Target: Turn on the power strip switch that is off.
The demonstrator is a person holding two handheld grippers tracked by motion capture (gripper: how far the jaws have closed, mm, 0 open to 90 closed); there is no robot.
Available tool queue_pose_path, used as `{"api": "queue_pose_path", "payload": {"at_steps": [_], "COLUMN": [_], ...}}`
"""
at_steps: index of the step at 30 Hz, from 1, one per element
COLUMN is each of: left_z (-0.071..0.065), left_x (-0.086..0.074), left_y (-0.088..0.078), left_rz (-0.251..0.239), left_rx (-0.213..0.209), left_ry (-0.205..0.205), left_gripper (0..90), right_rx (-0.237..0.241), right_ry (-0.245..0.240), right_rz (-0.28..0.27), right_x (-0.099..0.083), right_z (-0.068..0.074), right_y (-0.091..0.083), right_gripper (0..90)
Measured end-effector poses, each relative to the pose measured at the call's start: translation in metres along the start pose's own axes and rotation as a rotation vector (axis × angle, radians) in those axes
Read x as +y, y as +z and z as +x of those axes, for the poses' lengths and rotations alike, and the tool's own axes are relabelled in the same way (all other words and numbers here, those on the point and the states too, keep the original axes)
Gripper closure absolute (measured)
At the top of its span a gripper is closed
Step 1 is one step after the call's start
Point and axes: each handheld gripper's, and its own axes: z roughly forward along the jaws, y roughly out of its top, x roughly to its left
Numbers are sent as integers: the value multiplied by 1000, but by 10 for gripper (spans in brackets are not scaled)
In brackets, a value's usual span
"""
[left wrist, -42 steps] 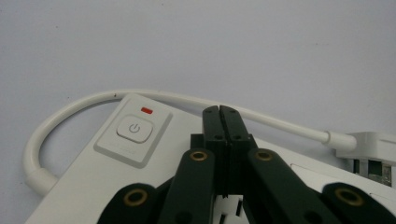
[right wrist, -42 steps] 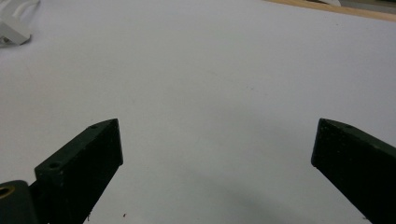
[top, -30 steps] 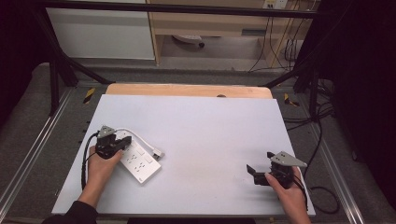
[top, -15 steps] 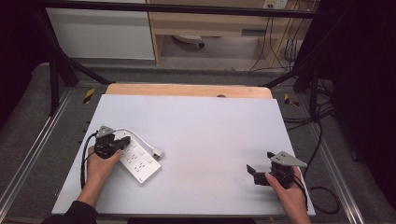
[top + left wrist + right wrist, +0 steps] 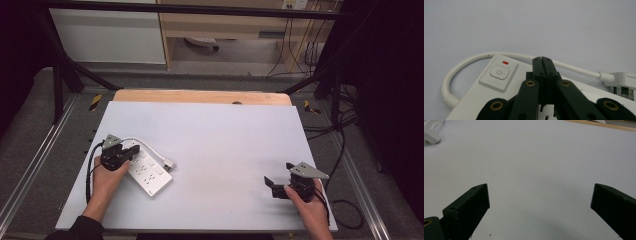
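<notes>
A white power strip point(image 5: 149, 173) lies at the table's left, with its white cable point(image 5: 461, 65) looping round to a plug point(image 5: 170, 163) beside it. In the left gripper view its power button point(image 5: 499, 72) and a red mark point(image 5: 505, 62) sit left of my jaws. My left gripper point(image 5: 542, 60) is shut with nothing between the jaws, and its tips are over the strip's switch end point(image 5: 129, 154). Whether they touch the strip I cannot tell. My right gripper point(image 5: 278, 174) stands open at the front right, far from the strip, over bare table point(image 5: 540, 197).
The white table top point(image 5: 225, 140) ends in a wooden strip point(image 5: 200, 96) at the far edge. Black frame bars and loose cables point(image 5: 345, 150) run along the right side. A white cabinet point(image 5: 107, 35) stands beyond the table.
</notes>
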Motion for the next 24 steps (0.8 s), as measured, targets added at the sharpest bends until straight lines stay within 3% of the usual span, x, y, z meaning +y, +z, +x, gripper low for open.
{"api": "queue_pose_path", "payload": {"at_steps": [22, 24], "left_z": [-4, -5], "left_x": [6, 6], "left_y": [-4, -4], "left_rz": [-48, -52], "left_rx": [-33, -21], "left_ry": [-22, -18], "left_gripper": [900, 854], "right_rx": [2, 0], "right_ry": [6, 5], "right_rz": [3, 9], "right_x": [0, 0], "right_z": [-1, 0], "right_y": [1, 1], "right_gripper": [26, 26]}}
